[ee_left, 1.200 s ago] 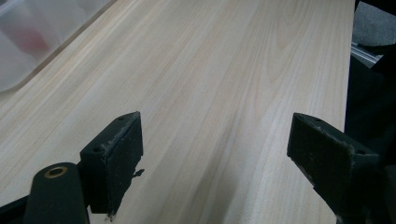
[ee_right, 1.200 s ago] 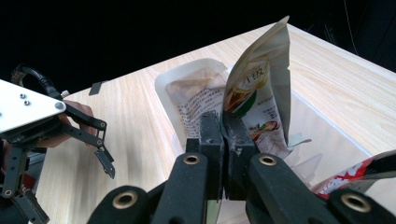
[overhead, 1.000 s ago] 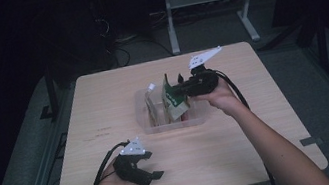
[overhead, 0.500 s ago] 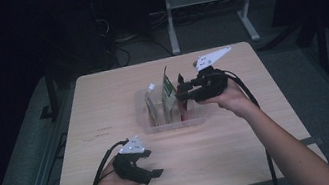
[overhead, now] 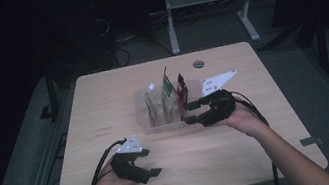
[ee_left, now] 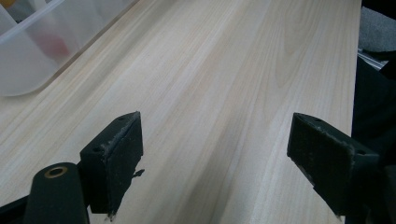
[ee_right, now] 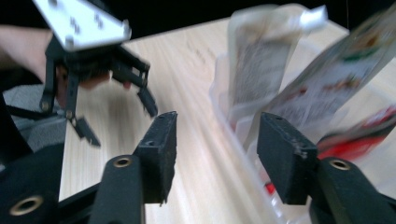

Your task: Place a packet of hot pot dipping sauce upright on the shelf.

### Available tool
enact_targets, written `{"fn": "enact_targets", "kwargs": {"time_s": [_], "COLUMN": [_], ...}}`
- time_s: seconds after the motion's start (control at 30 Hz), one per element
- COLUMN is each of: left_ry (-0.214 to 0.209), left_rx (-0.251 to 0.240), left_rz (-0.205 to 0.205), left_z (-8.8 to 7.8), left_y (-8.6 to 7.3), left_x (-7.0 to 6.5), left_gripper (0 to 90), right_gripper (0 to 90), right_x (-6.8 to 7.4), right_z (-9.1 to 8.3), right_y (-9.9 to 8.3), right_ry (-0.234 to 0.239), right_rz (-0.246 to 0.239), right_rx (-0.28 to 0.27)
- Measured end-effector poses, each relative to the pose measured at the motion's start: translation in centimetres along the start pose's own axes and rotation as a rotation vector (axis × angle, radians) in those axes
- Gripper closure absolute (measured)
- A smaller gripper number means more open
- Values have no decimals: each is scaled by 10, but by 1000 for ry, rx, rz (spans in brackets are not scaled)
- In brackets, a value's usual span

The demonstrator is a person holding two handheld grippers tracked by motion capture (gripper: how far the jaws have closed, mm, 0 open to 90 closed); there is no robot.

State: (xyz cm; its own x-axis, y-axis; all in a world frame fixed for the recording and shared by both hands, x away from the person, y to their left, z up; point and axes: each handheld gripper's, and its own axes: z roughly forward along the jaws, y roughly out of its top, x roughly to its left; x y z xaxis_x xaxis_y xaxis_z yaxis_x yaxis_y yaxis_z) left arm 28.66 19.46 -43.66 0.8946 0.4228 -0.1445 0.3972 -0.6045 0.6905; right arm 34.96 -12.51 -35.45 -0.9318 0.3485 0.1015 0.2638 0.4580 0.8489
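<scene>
at centre frame my right gripper (overhead: pixel 190 112), jaws just opening and empty, sits beside the clear plastic bin (overhead: pixel 143 111) of upright pouches (overhead: pixel 168 92). at lower left my left gripper (overhead: pixel 152 174) rests wide open on the pale wooden table (overhead: pixel 102 98).

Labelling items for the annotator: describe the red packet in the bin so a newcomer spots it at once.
On the light wooden table, find the clear plastic bin near the middle. Several packets stand upright inside it; the red packet is at the bin's right end, nearest the right tongs. It is the only red one: the green and white packet and the pale packet stand to its left.
</scene>
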Motion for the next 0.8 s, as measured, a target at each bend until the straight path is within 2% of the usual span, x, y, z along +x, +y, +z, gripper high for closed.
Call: {"fn": "enact_targets", "kwargs": {"time_s": [0.1,0.13,0.23,0.33,0.47,0.5,0.7,0.8], "left_ry": [1,-3,-4,-4,-5,-5,-7,-4], "left_rx": [10,-1,5,15,18,13,16,27], "left_rz": [14,2,10,26,26,17,22,39], "left_z": [0,1,2,2,2,3,4,4], "left_y": [0,0,0,0,-1,-1,-2,-3], "left_x": [0,-1,-1,-2,-2,-3,-5,-5], "left_gripper": [180,180,180,180,180,180,180,181], "right_gripper": [452,451,441,435,426,423,385,373], "right_x": [7,9,14,18,23,24,28,31], "right_z": [3,4,5,7,8,8,7,6], "right_y": [-12,-16,-28,-39,-52,-56,-73,-80], "right_ry": [-9,-12,-19,-18,-17,-20,-26,-37], "right_rz": [1,4,10,17,20,22,34,35], "right_rx": [28,35,58,83,113,114,135,134]}}
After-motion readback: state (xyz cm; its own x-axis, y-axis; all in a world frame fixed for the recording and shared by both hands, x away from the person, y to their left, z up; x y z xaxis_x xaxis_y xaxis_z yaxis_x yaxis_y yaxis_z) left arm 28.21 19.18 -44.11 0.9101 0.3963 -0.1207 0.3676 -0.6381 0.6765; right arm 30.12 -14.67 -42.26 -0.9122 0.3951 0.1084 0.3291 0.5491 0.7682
